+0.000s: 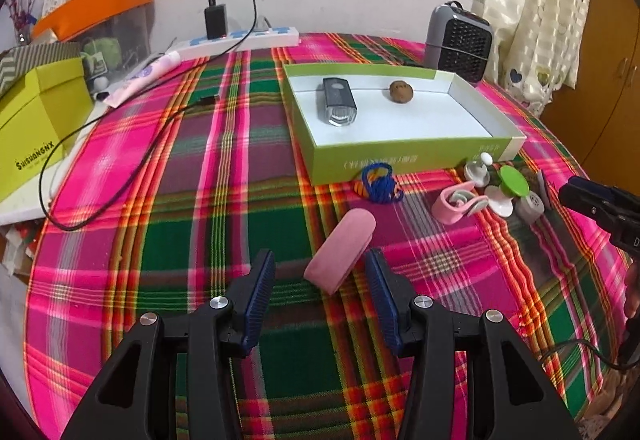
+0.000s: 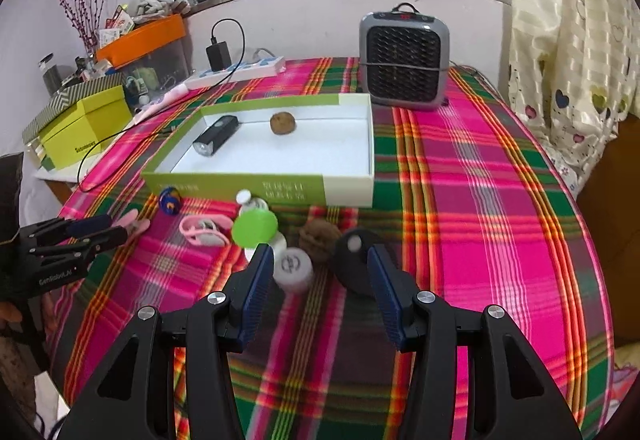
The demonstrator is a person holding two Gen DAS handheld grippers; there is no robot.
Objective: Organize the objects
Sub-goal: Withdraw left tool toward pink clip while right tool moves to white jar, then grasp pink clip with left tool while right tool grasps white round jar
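Your left gripper (image 1: pixel 320 272) hangs low over the plaid cloth (image 1: pixel 200 199) that covers the desk, and its jaws stand released, with the near end of a pink oblong case (image 1: pixel 340 252) lying on the cloth between them; the pads do not press on it. Your right gripper (image 2: pixel 320 268) is also released and holds nothing: between its tips you see a small white round object (image 2: pixel 294 268) on the cloth, and a black flat object (image 2: pixel 354 260) lies just beside the right finger. Behind these there is a brown lumpy ball (image 2: pixel 318 236), a white piece with a green round cap (image 2: pixel 254 227), a pink clip-like object (image 2: pixel 202 231) and a small blue and orange object (image 2: pixel 170 199), all close together in front of the green tray (image 2: pixel 256 187). The tray is a shallow box with a white inside; in it a black bicycle light (image 2: pixel 216 139) lies at the left and a brown round thing (image 2: pixel 283 123) near the back wall, well apart from each other. A grey fan heater (image 2: pixel 404 59) stands behind the tray, and a white power strip (image 1: pixel 240 37) with a black charger (image 1: pixel 216 19) lies near the wall. A yellow-green box (image 1: pixel 36 119) is at the far left.
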